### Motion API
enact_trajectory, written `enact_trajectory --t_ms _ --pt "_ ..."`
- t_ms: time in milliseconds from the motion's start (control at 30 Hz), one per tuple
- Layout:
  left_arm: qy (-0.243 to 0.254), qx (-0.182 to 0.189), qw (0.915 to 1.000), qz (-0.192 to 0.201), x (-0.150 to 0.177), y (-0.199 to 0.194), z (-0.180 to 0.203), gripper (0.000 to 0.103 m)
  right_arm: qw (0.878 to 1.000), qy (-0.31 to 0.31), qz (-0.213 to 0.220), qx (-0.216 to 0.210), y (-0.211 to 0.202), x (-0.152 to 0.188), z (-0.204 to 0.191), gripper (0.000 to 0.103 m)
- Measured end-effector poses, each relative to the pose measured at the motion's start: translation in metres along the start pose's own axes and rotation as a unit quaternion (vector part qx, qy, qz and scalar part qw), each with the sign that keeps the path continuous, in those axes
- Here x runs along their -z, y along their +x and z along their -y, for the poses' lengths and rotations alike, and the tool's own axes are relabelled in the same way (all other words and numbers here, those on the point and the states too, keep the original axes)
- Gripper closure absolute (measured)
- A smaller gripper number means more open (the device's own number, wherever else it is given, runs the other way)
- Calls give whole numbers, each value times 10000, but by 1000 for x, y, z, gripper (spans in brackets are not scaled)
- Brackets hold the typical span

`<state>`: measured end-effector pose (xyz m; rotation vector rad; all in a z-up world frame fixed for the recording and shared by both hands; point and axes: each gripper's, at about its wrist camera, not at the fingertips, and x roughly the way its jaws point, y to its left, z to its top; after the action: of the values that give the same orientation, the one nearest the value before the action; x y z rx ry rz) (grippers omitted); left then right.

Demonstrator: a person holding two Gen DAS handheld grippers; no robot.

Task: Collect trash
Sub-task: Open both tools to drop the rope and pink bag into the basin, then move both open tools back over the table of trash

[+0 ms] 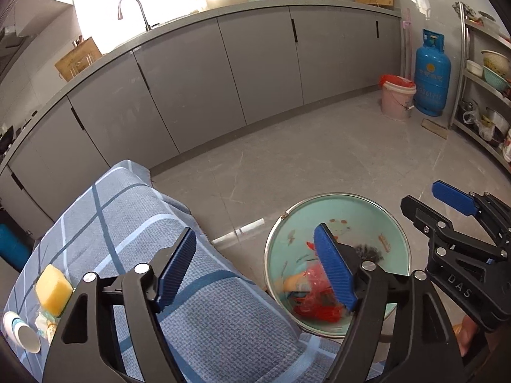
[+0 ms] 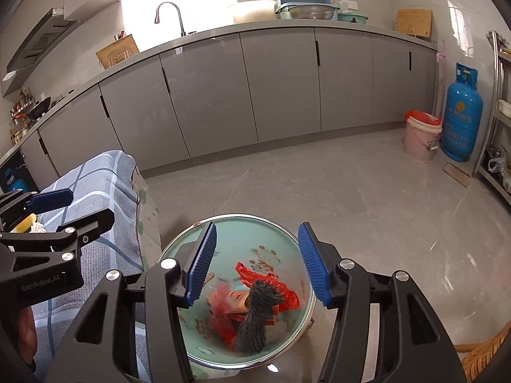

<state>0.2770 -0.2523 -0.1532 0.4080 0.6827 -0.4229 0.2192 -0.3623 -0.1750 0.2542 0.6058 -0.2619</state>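
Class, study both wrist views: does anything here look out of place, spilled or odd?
Nothing is spilled. The one oddity: trash lies in a cartoon-printed enamel basin, namely a red plastic bag and a grey fuzzy rag, not in a bin. Both grippers are open above it.

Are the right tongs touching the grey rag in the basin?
Apart. The right wrist view shows the right tongs open above the grey rag, with clear space between.

Open floor [image 2: 319, 185] beyond the basin [image 2: 278, 226]; cloth-covered table [image 2: 95, 178] close at its left; cabinets [image 2: 281, 86] farther back
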Motion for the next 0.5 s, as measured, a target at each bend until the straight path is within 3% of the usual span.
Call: enact_trajectory --t_ms 100,500 --pt "-21 -47 10000 33 0 -4 -3 21 10000 -4 -2 -11 -1 1 -1 45" --pt "-209 -134 9997 70 7 -19 -19 21 9999 -66 39 -74 -13 0 -16 40"
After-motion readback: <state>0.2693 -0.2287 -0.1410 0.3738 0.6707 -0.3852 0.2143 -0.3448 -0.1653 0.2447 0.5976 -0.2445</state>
